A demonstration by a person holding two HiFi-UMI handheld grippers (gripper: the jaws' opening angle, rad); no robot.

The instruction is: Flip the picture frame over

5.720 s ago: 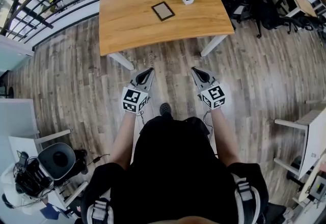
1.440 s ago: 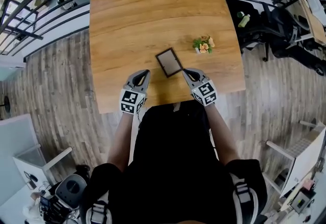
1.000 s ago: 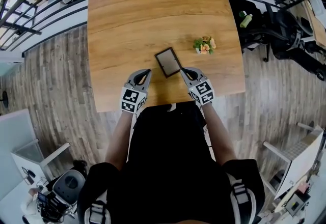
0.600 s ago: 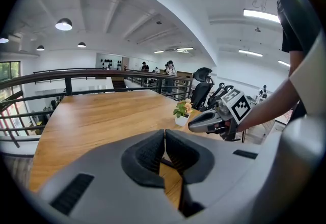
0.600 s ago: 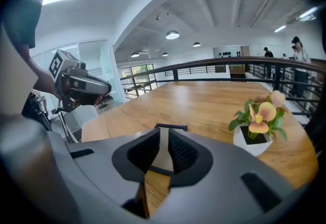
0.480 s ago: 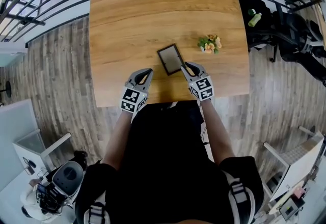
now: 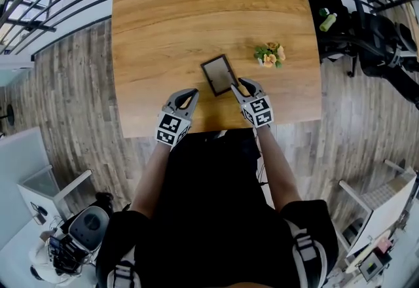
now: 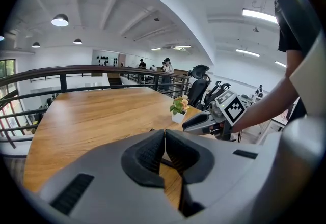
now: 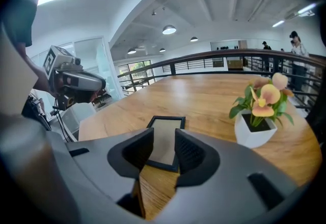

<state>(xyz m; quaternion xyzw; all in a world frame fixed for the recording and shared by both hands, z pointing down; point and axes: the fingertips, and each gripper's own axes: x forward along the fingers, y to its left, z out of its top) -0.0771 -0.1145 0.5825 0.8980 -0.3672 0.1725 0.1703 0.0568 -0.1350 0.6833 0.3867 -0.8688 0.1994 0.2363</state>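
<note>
Right tongs (image 7: 239, 86) (image 9: 164, 150): the jaws stood moderately apart and had just been opening. The pads pressed on nothing, and the picture frame's near edge showed through the gap, just ahead of the tips.
Right forearm (image 7: 272, 162): it reached forward from the body, with the tongs tilted down and angled in toward the frame's near right corner.
Left tongs (image 7: 190, 93) (image 8: 164, 149): the jaws were closed, pad against pad, with nothing between them.
Left forearm (image 7: 154, 169): it stretched forward, with the tongs dipped slightly over the near edge of the bench (image 7: 183, 12) (image 8: 86, 116) (image 9: 204, 90), left of the frame and apart from it.
Picture frame (image 7: 218, 74) (image 9: 165, 131): it lay flat on the bench near the near edge, slightly skewed. It had a dark border and showed a pale panel upward.
Flower pot (image 7: 270, 55) (image 8: 178, 112) (image 9: 257, 118): small and white, it stood upright to the right of the frame, apart from it.
Surroundings: a plank floor (image 7: 65, 84) lay around the bench, and a black railing (image 8: 76, 69) ran beyond its far edge.
</note>
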